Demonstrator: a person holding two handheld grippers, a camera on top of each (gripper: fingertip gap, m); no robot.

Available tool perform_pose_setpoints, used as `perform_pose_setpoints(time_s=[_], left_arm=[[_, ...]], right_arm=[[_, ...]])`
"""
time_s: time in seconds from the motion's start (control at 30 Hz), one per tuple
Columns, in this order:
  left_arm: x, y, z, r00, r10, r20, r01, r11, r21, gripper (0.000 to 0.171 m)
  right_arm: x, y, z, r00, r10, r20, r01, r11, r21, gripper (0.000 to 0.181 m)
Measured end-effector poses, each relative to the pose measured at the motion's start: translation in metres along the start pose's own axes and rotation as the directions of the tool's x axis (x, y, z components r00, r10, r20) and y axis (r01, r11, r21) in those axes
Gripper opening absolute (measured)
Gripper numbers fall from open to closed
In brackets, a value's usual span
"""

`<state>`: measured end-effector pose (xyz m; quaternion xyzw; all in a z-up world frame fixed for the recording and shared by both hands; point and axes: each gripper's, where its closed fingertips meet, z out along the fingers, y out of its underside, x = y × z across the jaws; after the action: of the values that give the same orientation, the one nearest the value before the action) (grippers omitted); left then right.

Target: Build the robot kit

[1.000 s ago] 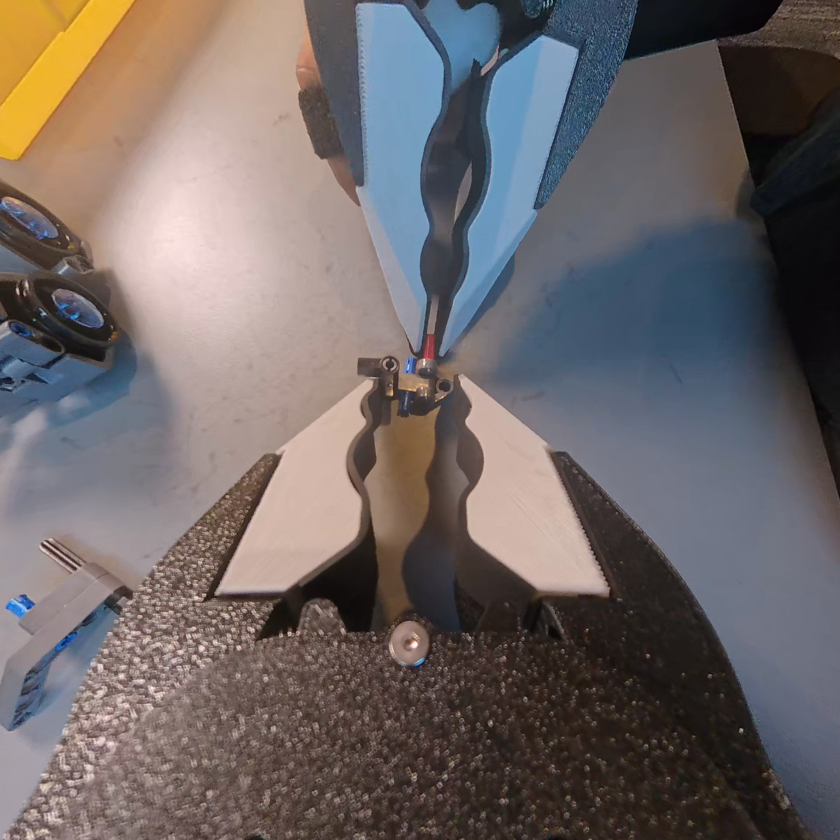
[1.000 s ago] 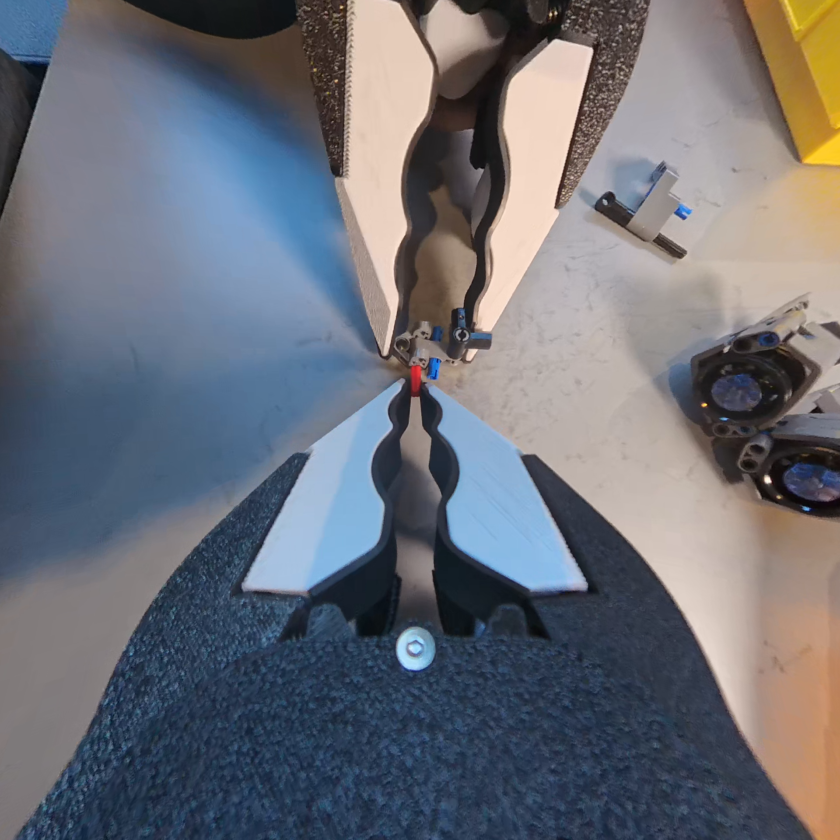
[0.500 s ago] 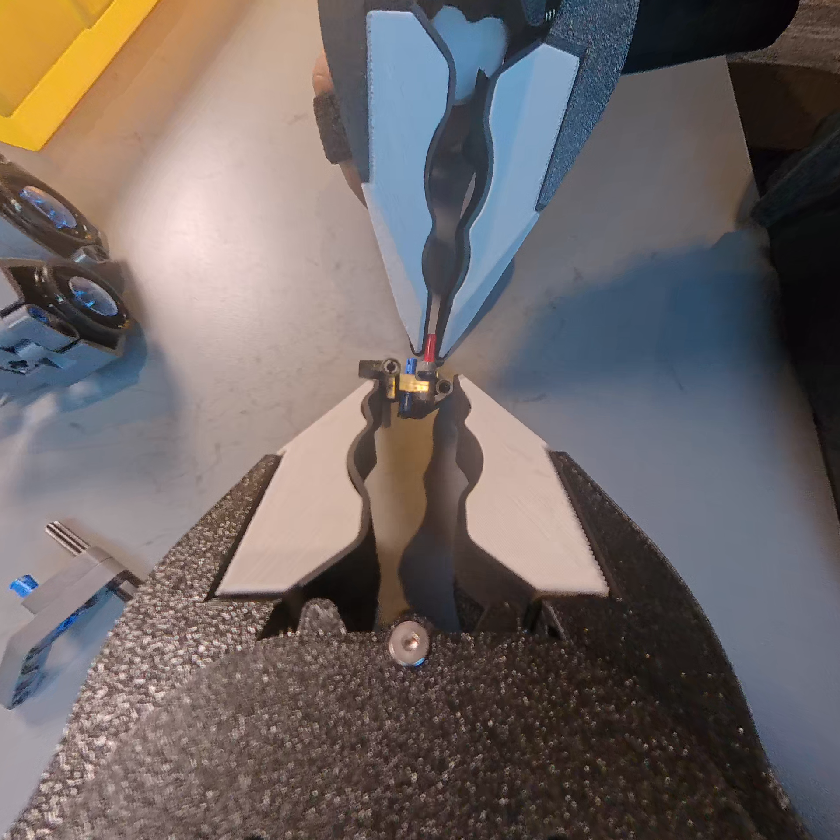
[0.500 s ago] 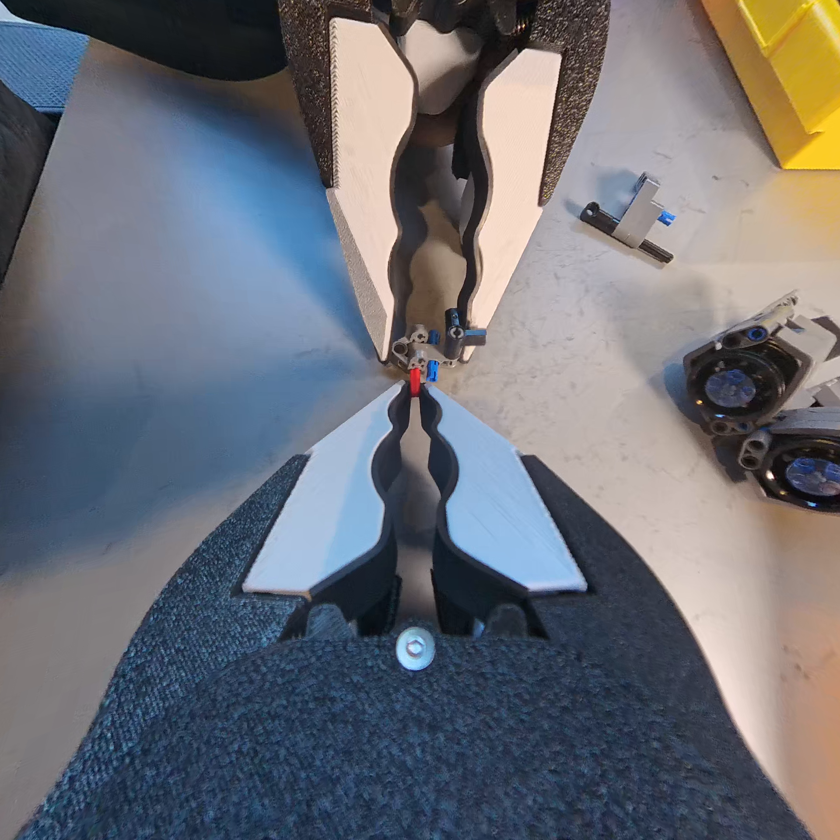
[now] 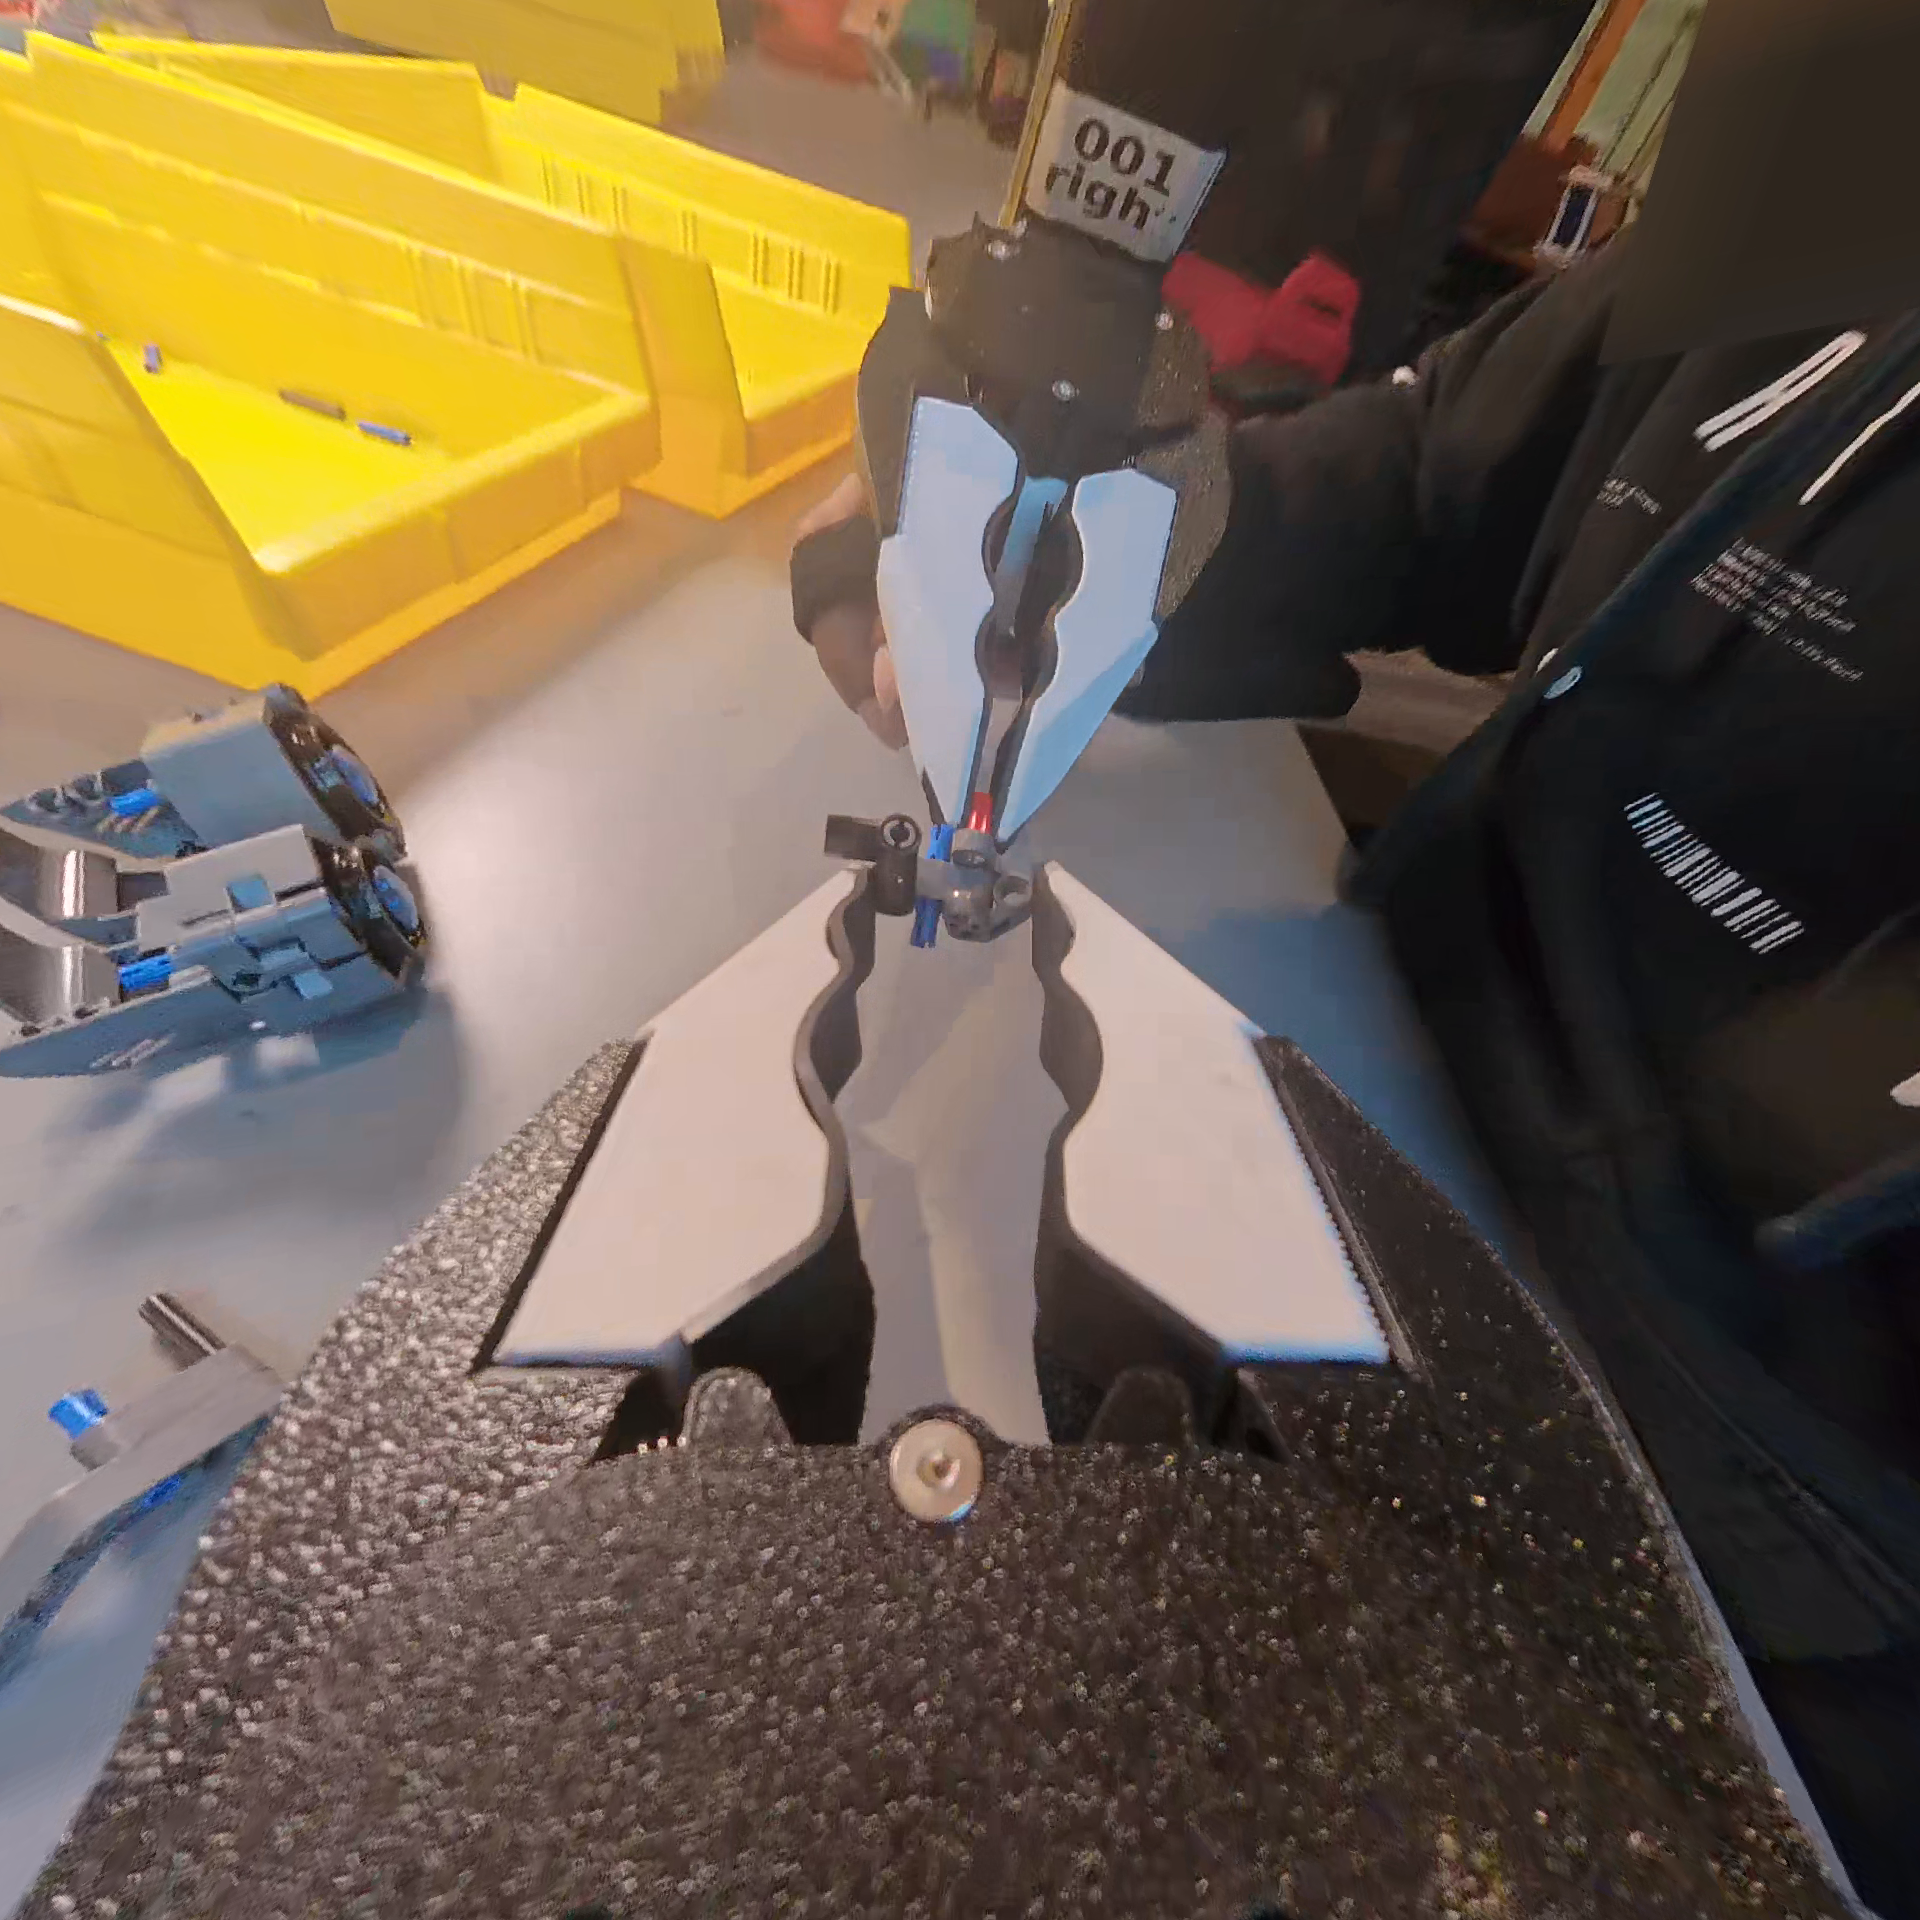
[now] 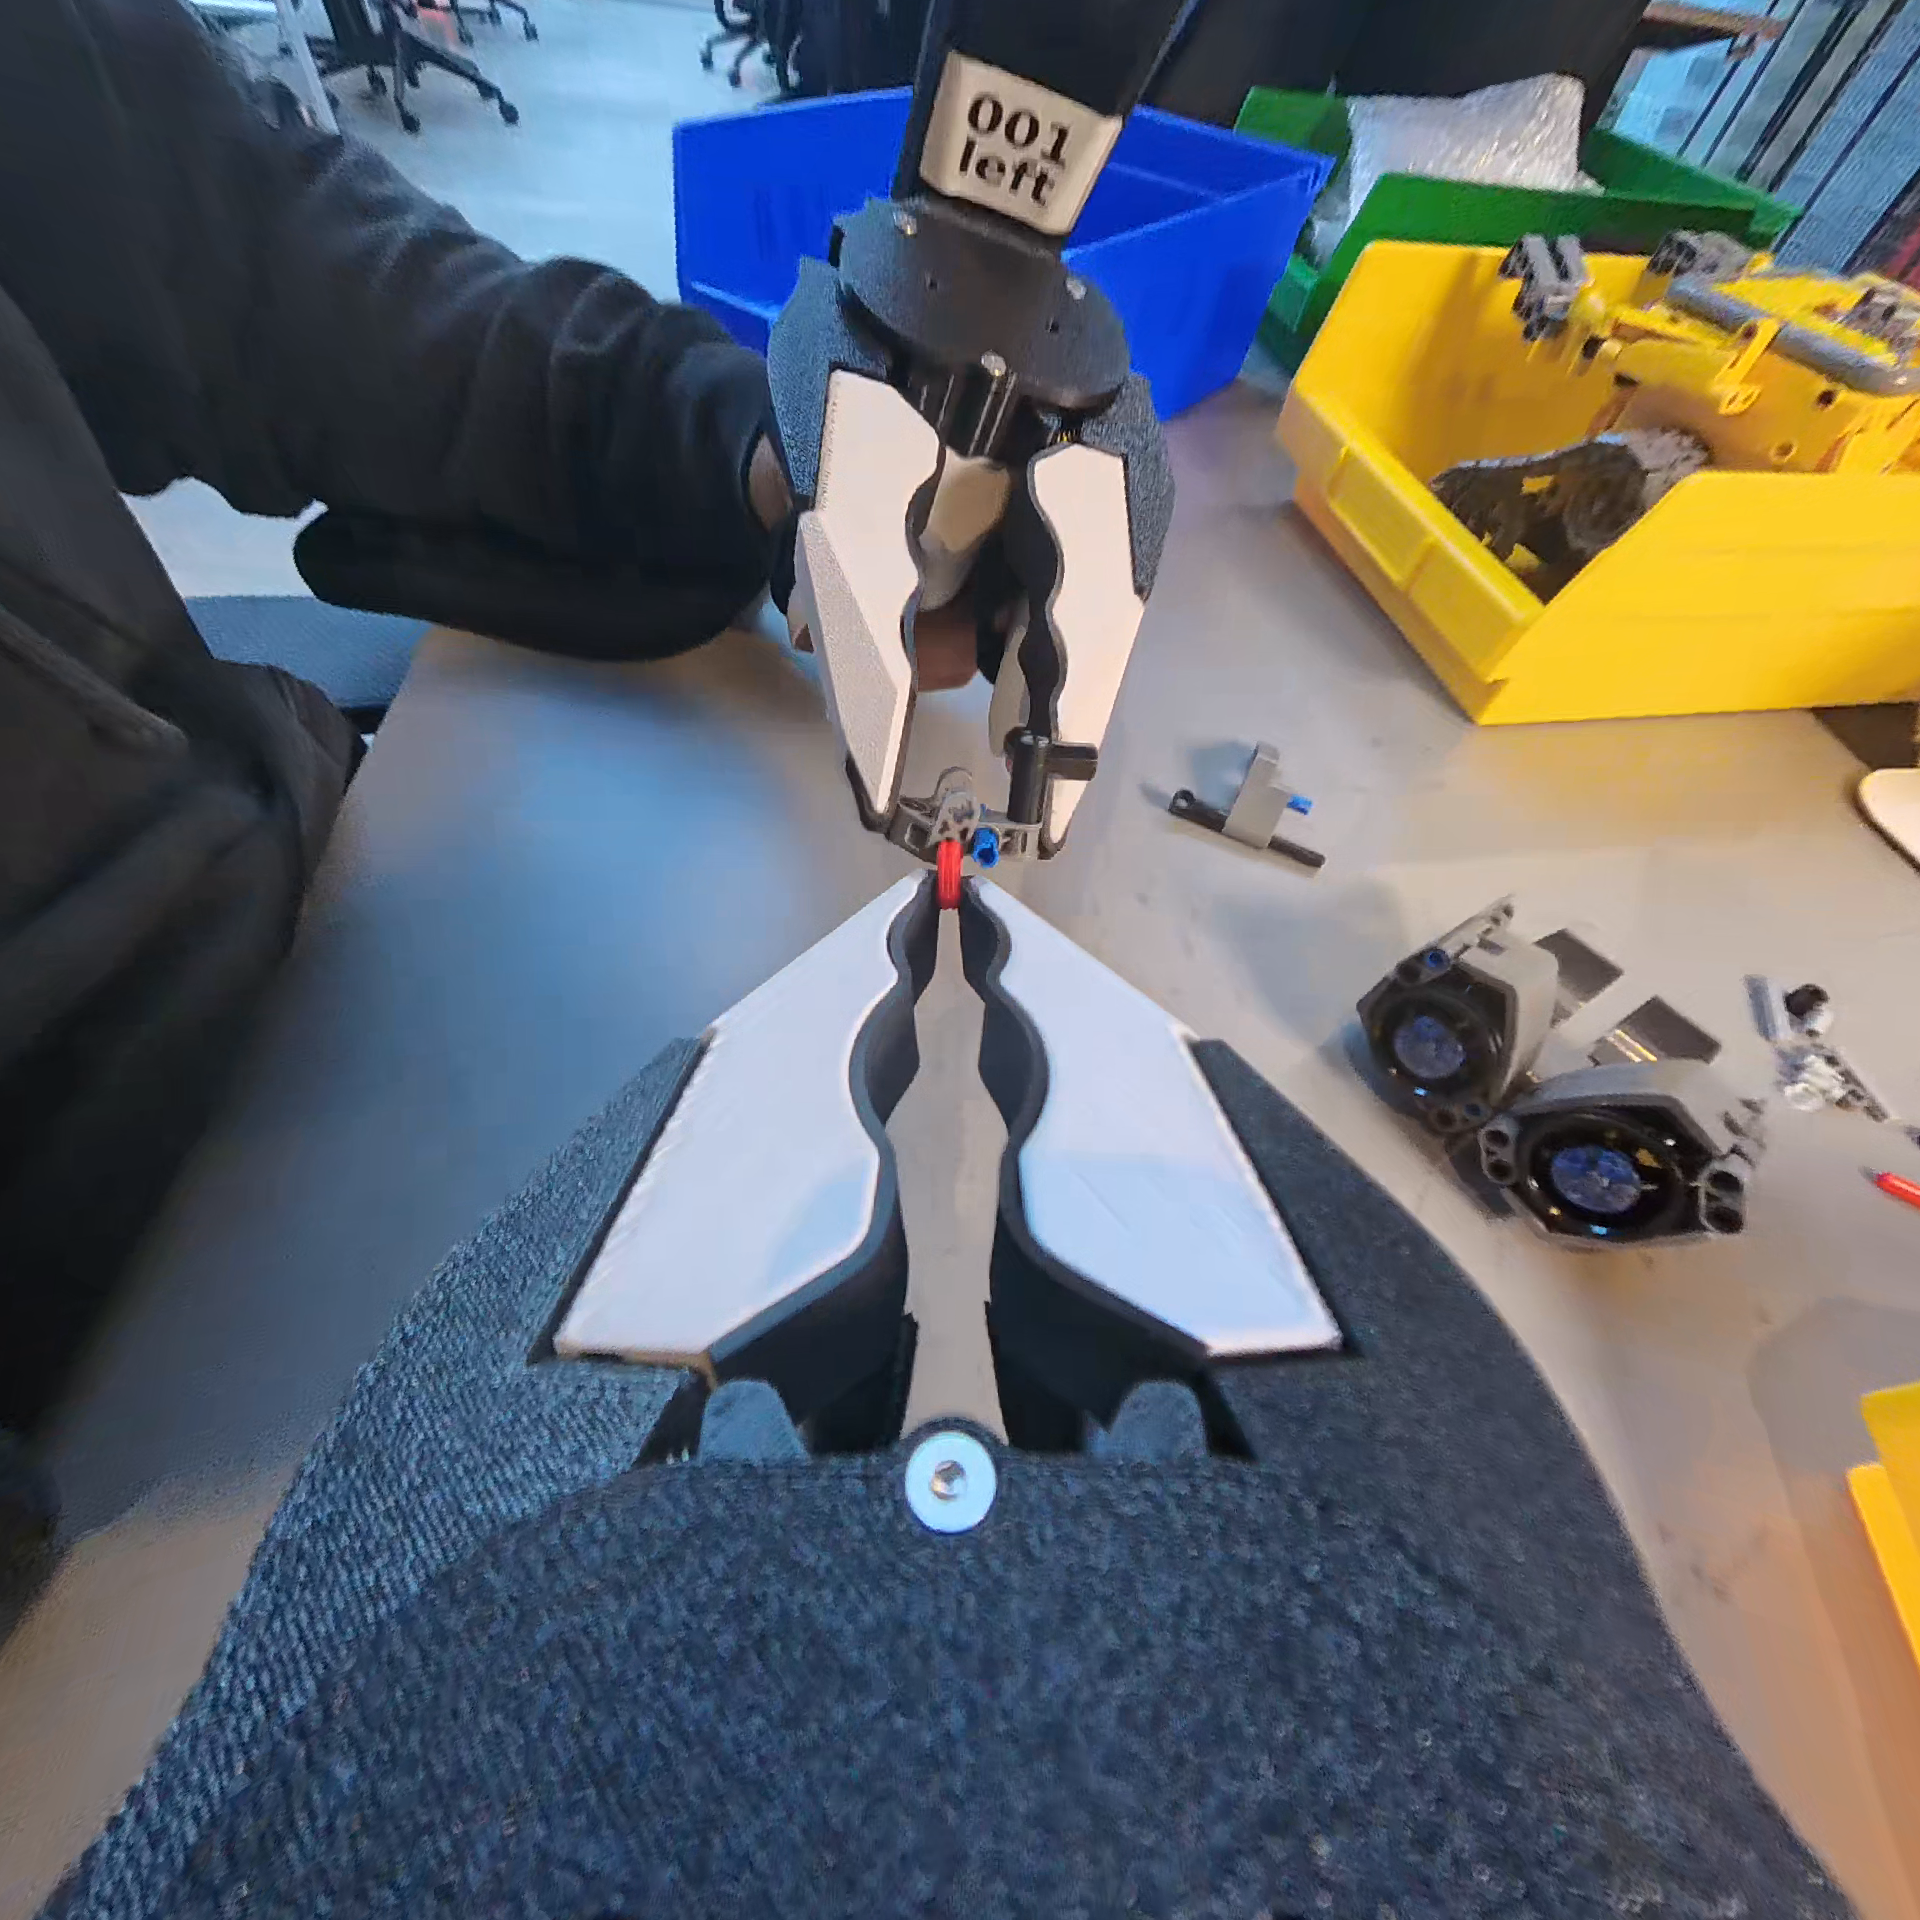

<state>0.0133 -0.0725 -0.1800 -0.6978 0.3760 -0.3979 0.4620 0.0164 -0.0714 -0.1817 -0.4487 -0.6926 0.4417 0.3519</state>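
1. Left gripper (image 5: 951,883) clamps one small grey connector assembly (image 5: 966,888), raised over the table (image 5: 623,779).
2. Right gripper (image 6: 948,883), tips pinched on one red pin (image 6: 948,864), meets it there.
3. Two motor units (image 6: 1538,1101) lie near the assembly; three yellow bins (image 5: 364,488) sit farther off.
4. Versus 1 s ago: both grippers have tilted up, bringing the bins into view.

Two grippers: left gripper (image 5: 948,883), right gripper (image 6: 943,883), each gripping a part.
One small grey-black connector assembly (image 5: 951,883) with blue pin, between left fingertips.
One red pin (image 6: 948,871), between right fingertips.
Two grey motor units (image 6: 1538,1091) with black round faces, side by side on table (image 6: 623,831).
One loose grey bracket on black axle (image 6: 1252,805), with blue pin.
Yellow bins: at least three in left wrist view (image 5: 343,457); one holding yellow-and-black parts in right wrist view (image 6: 1621,488).
One blue bin (image 6: 1195,218).
One green bin (image 6: 1558,218).
One loose red piece (image 6: 1896,1188) at right edge, too small to tell.
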Motion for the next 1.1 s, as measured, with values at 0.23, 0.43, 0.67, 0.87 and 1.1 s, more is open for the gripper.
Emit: perform_pose_setpoints(time_s=[0.23,0.43,0.67,0.87,1.1], left_arm=[[0.004,-0.007,0.003,1.000,0.005,-0.019,-0.004,0.999,0.043,0.028],[0.005,0.002,0.014,0.996,0.094,0.010,-0.093,0.993,-0.076,0.012],[-0.006,0.018,0.008,0.999,0.034,0.032,-0.030,0.993,-0.117,0.012],[-0.030,0.056,0.002,0.980,-0.176,0.097,0.197,0.931,-0.307,0.012],[-0.038,0.063,0.001,0.955,-0.277,0.109,0.297,0.897,-0.328,0.016]], right_arm=[[-0.004,-0.002,-0.007,1.000,-0.028,0.009,0.028,0.999,-0.029,0.002],[-0.008,0.011,0.002,0.988,-0.151,-0.014,0.148,0.980,-0.132,0.002],[-0.006,0.018,0.004,0.992,-0.129,-0.009,0.127,0.981,-0.148,0.002],[-0.006,0.031,0.007,0.993,-0.115,0.012,0.116,0.975,-0.191,0.002],[-0.009,0.044,0.009,0.995,-0.089,0.041,0.096,0.970,-0.225,0.002]])
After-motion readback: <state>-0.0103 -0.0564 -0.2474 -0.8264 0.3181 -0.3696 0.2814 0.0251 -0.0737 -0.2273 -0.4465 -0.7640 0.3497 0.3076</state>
